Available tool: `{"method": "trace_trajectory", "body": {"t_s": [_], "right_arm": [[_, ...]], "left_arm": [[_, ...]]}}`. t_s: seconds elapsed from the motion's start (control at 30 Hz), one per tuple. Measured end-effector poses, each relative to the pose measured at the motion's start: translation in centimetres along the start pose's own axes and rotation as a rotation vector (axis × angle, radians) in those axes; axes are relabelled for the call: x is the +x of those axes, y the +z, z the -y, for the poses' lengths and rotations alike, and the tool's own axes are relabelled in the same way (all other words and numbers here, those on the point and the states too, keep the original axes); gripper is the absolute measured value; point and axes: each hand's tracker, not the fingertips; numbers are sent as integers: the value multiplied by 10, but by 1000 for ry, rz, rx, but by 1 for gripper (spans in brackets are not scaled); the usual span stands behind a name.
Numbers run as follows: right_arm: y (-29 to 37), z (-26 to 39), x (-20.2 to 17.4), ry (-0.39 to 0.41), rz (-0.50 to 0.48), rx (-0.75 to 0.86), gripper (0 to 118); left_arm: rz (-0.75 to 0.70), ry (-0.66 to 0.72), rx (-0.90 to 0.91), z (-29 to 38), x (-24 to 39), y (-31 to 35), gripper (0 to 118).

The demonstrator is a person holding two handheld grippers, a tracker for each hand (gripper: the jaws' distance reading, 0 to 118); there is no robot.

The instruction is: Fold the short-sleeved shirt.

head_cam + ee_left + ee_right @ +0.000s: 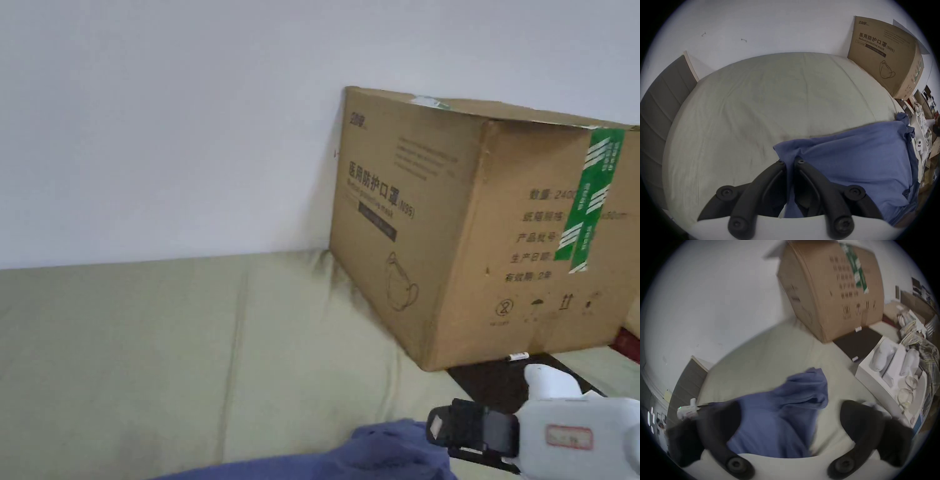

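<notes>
2 grippers in play, 1 shirt. Largest first: bed (753,105) w/ pale green sheet is our work surface, mostly bare, so we judge there's room to spread the shirt flat. Cardboard box (487,231) sits on the far corner against the wall, clear of the fold area. Blue short-sleeved shirt (851,162) lies bunched on the near side of the bed, not yet flat; we reckon we're at the pick-up/spread step. Left gripper (790,164): jaws nearly together w/ a shirt edge pinched between them, prob to lift and pull it out straight. Right gripper (791,417): jaws wide apart, holding nothing, shirt seen between them; looks like we're lining up a 2nd grab. White tray (875,374) of small items sits beside the bed on the right. Hard to make out: right gripper view is motion-blurred, so contact w/ fabric unclear. Head view cuts off most of the shirt; sleeves and collar can't be told apart.
</notes>
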Motion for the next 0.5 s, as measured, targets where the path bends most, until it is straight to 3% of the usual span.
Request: {"method": "trace_trajectory", "body": {"t_s": [0.03,0.1,0.17,0.33,0.43,0.5], "right_arm": [[-16,-12,8,-54,-7,0,118],[-59,-34,20,-29,97,-100,118],[-102,-48,31,-23,116,-211,118],[-172,-60,51,-171,128,-330,115],[-188,-55,41,-76,161,-378,110],[-187,-49,26,32,203,-392,90]], "left_arm": [[3,-2,1,1,0,2,6],[1,-4,-8,1,1,1,6],[4,2,-14,2,1,1,6],[2,-9,-49,2,2,-9,6],[2,-22,-72,3,2,-16,6],[5,-20,-85,4,1,-20,6]]}}
